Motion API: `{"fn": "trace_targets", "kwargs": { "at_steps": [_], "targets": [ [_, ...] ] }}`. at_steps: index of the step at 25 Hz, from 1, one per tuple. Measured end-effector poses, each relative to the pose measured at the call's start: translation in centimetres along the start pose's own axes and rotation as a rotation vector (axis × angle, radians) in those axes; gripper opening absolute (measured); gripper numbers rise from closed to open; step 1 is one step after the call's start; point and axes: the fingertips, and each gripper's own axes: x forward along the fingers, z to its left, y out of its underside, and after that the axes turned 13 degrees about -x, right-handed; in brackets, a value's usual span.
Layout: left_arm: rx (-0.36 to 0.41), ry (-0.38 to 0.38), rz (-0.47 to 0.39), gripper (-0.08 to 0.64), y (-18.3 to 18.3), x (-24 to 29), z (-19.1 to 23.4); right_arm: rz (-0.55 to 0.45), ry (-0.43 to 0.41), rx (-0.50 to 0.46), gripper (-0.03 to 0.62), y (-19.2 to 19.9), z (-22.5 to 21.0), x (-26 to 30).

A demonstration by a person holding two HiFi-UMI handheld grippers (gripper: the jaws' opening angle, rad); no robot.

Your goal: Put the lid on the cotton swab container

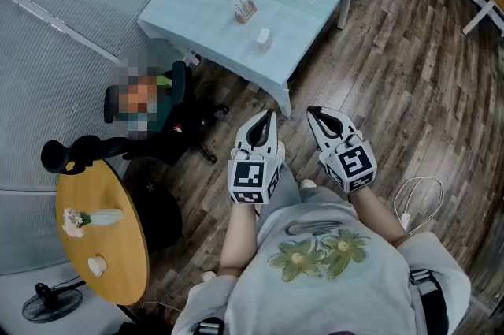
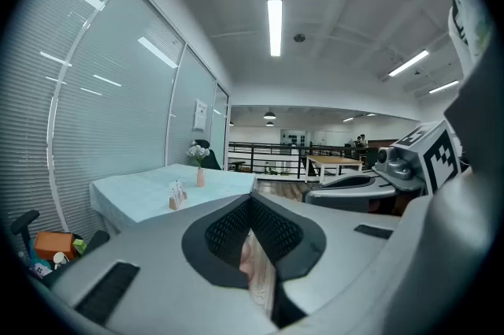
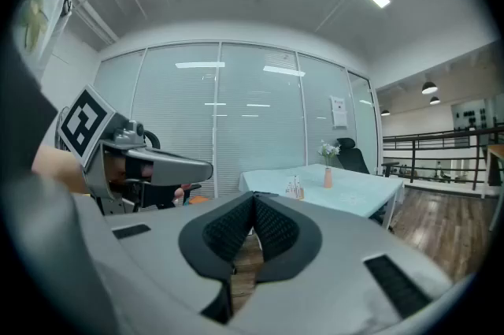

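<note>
Your left hand-held gripper point(image 1: 265, 115) and right hand-held gripper point(image 1: 313, 113) are pressed together, empty, near your body; the worktop point(image 1: 315, 18) stands well ahead, so you're likely just approaching.

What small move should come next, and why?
Probably step toward the table: the left gripper and right gripper are shut and empty, close to the body, and the small white item on the table stands far ahead of them.

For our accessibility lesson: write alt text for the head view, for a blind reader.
A person holds the left tool and right tool, both shut and empty, over a wooden floor, short of a table draped in pale blue.
</note>
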Motion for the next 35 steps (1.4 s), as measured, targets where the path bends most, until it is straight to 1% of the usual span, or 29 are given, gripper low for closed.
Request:
{"fn": "trace_targets", "kwargs": {
  "at_steps": [4, 7, 14, 19, 23, 24, 25, 28, 29, 30, 31, 32, 33, 35],
  "targets": [
    [0.011, 0.002, 0.008, 0.003, -0.7, 1.7, 2.0, 0.002, -0.002, -0.024, -0.002, -0.4, -0.7, 2.5],
    [0.017, 0.016, 0.019, 0.003, -1.2, 3.4, 3.6, 0.009, 0.003, -0.023, -0.002, -0.5, -1.4, 4.5],
    [0.027, 0.06, 0.024, 0.003, -3.8, 7.5, 8.1, -0.006, 0.046, -0.028, 0.002, -1.6, -4.2, 10.3],
    [0.042, 0.064, 0.019, 0.003, -5.6, 10.0, 11.8, -0.019, 0.077, -0.045, 0.002, -2.3, -5.8, 14.2],
    [0.039, 0.085, 0.019, 0.003, -6.7, 11.5, 14.2, -0.012, 0.095, -0.047, 0.003, -2.6, -6.6, 17.0],
    [0.036, 0.092, 0.02, 0.003, -6.9, 11.9, 14.9, -0.008, 0.095, -0.045, 0.025, -2.6, -6.8, 17.7],
    [0.035, 0.096, 0.024, 0.003, -7.1, 12.3, 15.5, -0.002, 0.094, -0.042, 0.071, -2.5, -6.9, 18.4],
    [0.046, 0.087, 0.038, 0.004, -7.4, 13.4, 17.8, 0.01, 0.091, -0.044, 0.084, -2.2, -7.2, 20.1],
    [0.048, 0.089, 0.041, 0.005, -7.4, 13.7, 18.5, 0.013, 0.09, -0.046, 0.119, -2.1, -7.3, 20.6],
    [0.047, 0.098, 0.047, 0.006, -7.4, 13.9, 19.0, 0.015, 0.09, -0.046, 0.137, -2.0, -7.3, 20.9],
    [0.046, 0.114, 0.056, 0.034, -7.4, 14.3, 19.5, 0.015, 0.09, -0.046, 0.157, -1.9, -7.4, 21.3],
    [0.049, 0.133, 0.067, 0.079, -7.4, 14.6, 19.8, 0.015, 0.09, -0.046, 0.186, -1.8, -7.5, 21.6],
    [0.058, 0.151, 0.077, 0.104, -7.4, 15.0, 20.1, 0.016, 0.089, -0.047, 0.206, -1.6, -7.7, 22.0],
    [0.099, 0.177, 0.102, 0.155, -7.2, 15.9, 20.6, 0.026, 0.08, -0.05, 0.254, -1.3, -8.0, 22.8]
  ]
}}
